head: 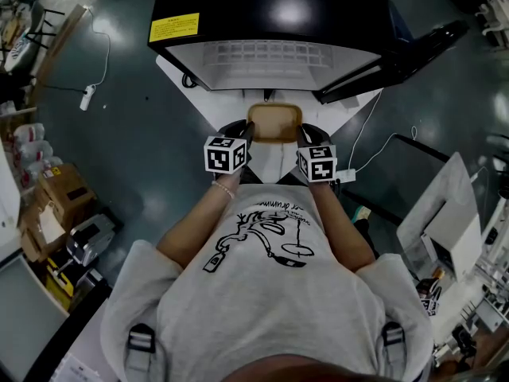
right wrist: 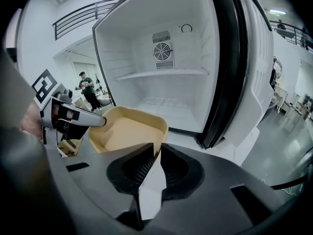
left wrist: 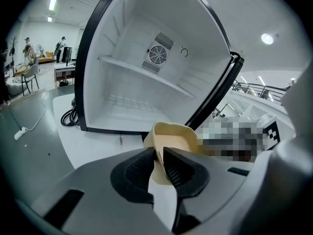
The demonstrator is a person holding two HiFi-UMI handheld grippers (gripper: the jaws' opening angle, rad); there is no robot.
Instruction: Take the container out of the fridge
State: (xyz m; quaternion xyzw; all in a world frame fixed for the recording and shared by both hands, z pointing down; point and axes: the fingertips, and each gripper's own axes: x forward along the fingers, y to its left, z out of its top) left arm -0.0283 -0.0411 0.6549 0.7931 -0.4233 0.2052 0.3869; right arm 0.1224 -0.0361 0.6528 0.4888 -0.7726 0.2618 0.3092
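The left hand-held gripper (left wrist: 159, 154) and right hand-held gripper (right wrist: 157, 153) clamp opposite rims of the smooth beige round-cornered container (head: 274, 122); only their views show the fridge's (right wrist: 132, 48) round fan grille (right wrist: 163, 50).

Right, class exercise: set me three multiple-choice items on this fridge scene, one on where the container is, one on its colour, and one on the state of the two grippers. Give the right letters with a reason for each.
1. Where is the container relative to the fridge?
A) inside it
B) outside it, held up in front of its open front
C) on top of it

2. What colour is the container?
A) tan
B) blue
C) red

3. How do the left gripper and the right gripper stand?
A) both open and empty
B) only the left one shut on the container
C) each shut on the container's rim

Answers:
1 B, the head view shows it between the two grippers, in front of the empty fridge.
2 A, its walls look tan in all three views.
3 C, each gripper view shows its gripper clamped on a wall of the container.
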